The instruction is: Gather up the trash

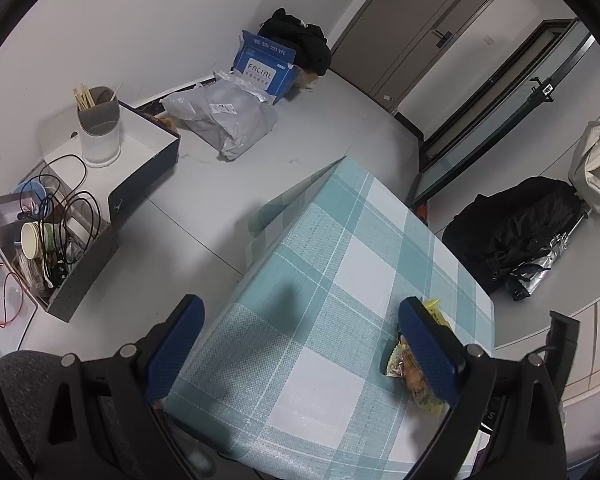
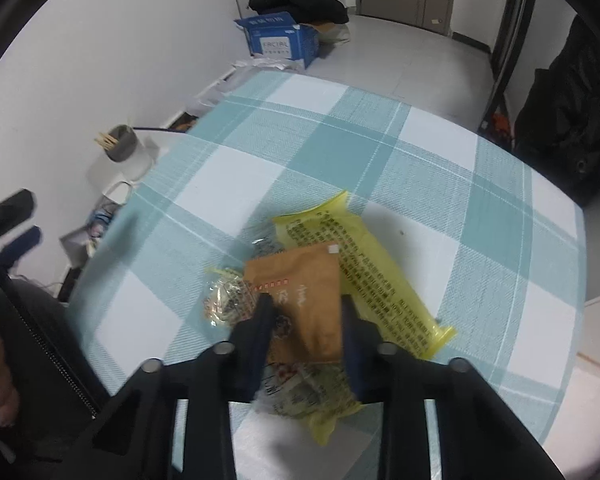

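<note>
1. the right claw (image 2: pixel 305 312) pinches the brown wrapper (image 2: pixel 300 280) atop the trash pile, likely to lift it off.
2. yellow wrapper (image 2: pixel 364 276) lies beneath, toward 1 o'clock, on the checked worktop (image 2: pixel 260 128).
3. the left claw (image 1: pixel 296 344) hangs spread and empty, wrappers by its 3 o'clock finger.

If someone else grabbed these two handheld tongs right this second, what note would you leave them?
Left tongs: open, empty, above the checked tablecloth.
Right tongs: fingers either side of the brown wrapper; whether they are pinching it yet I cannot tell.
Trash sits in one pile on the table: brown wrapper on top, yellow packet beneath, clear wrapper beside it.
Done: nothing collected that I can see.
Left: lift each piece and bin it; no bin is in view.
</note>
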The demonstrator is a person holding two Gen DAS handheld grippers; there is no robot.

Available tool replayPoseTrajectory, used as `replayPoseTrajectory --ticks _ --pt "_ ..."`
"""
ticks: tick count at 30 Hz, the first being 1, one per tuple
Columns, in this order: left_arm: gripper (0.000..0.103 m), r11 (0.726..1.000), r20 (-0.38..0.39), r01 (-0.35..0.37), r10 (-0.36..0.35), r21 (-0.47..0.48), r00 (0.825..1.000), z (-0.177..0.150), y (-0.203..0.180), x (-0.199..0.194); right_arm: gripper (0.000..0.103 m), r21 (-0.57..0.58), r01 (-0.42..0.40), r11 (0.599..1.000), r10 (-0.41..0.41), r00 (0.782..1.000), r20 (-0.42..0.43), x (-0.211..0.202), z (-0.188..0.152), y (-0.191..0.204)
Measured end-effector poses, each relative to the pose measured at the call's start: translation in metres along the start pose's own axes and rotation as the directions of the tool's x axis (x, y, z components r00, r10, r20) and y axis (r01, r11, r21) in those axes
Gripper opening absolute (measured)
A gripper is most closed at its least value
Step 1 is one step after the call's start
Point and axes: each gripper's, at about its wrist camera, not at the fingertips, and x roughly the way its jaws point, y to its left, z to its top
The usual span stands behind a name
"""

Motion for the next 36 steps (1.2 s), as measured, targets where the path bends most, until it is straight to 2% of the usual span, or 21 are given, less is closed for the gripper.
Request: replayPoseTrajectory --ticks 4,10,13,16,20,27,36 --pt "0.096 1.0 -0.001 0.004 -0.004 0.001 1.0 -0.001 0.0 0.0 0.015 0.024 -0.058 0.998 0.058 0.998 0.012 -0.009 -0.003 0.0" --pt "0.096 1.0 -0.004 0.008 -0.008 -0.001 1.0 -0.001 0.001 0.0 0.007 0.018 -0.117 0.993 0.116 0.992 0.039 -0.022 -0.007 0.007" --pt "0.096 1.0 0.0 0.006 -0.006 0.0 1.0 -0.001 0.001 0.0 0.004 0.007 -0.109 0.994 0.108 0.993 0.045 -0.024 -0.007 0.01" --pt "0.096 1.0 0.0 0.0 0.0 0.006 1.0 -0.001 0.001 0.0 0.003 0.047 -0.121 0.992 0.118 0.991 0.056 -0.026 -0.005 0.002" --pt "0.096 1.0 -0.009 -0.002 0.002 0.019 1.0 -0.003 -0.003 0.002 0.0 0.079 -0.115 0.99 0.107 0.989 0.106 -0.042 -0.004 -0.01" --pt "0.096 0.996 -0.015 -0.025 0.026 0.083 1.0 -0.009 -0.015 0.005 0.0 0.137 -0.113 0.984 0.086 0.978 0.191 -0.073 -0.015 -0.036" --pt "0.096 0.971 -0.082 -0.021 0.042 0.237 0.996 -0.027 -0.044 0.015 0.0 0.258 -0.143 0.956 0.081 0.968 0.239 -0.102 -0.064 -0.084"
